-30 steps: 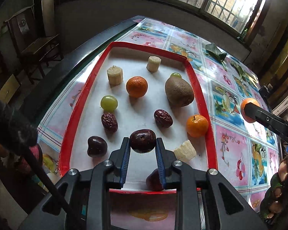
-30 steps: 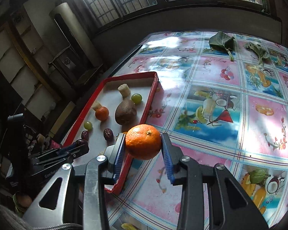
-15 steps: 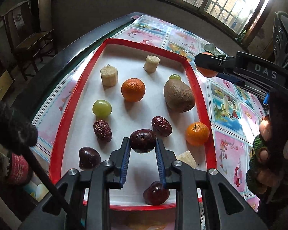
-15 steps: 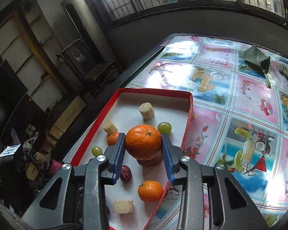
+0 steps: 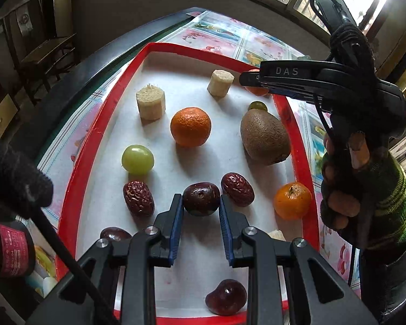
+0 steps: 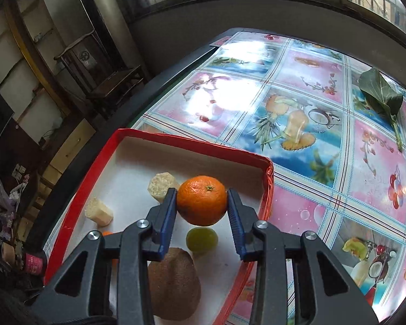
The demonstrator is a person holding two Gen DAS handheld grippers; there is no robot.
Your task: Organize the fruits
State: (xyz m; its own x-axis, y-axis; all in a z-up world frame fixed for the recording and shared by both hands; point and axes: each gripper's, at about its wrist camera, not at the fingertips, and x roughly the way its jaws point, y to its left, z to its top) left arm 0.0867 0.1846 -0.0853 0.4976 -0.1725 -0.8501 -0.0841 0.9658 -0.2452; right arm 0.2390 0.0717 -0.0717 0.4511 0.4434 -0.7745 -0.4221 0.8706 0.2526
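Holding a dark plum-like fruit (image 5: pixel 201 199) between its blue pads, my left gripper (image 5: pixel 200 208) hangs above the near middle of the red-rimmed tray (image 5: pixel 75 173), with wrinkled red dates on either side of it: one date (image 5: pixel 138 198) to the left, another (image 5: pixel 237 189) just beside the right pad. Further left on the white floor lies a green grape (image 5: pixel 137 159), and beyond it a cut sugarcane piece (image 5: pixel 150 103). A loose mandarin (image 5: pixel 190 126) sits mid-tray, a kiwi (image 5: pixel 264 137) toward the right rim, a smaller mandarin (image 5: pixel 292 200) near the right edge.

Over on the right, my right gripper (image 6: pixel 202 211) is clenched on a mandarin of its own (image 6: pixel 202 200), carried above the far right corner of the tray, over a second grape (image 6: pixel 202 239) and just past the kiwi.

I judge this to be the placing step for both hands: each fruit is over the tray but not yet set down. Next I need to pick a bare patch of white floor for each, probably beside its own kind, lower until the fruit rests, then let the pads part. The mandarin is round, so I should release it low, or it may roll into the grape.
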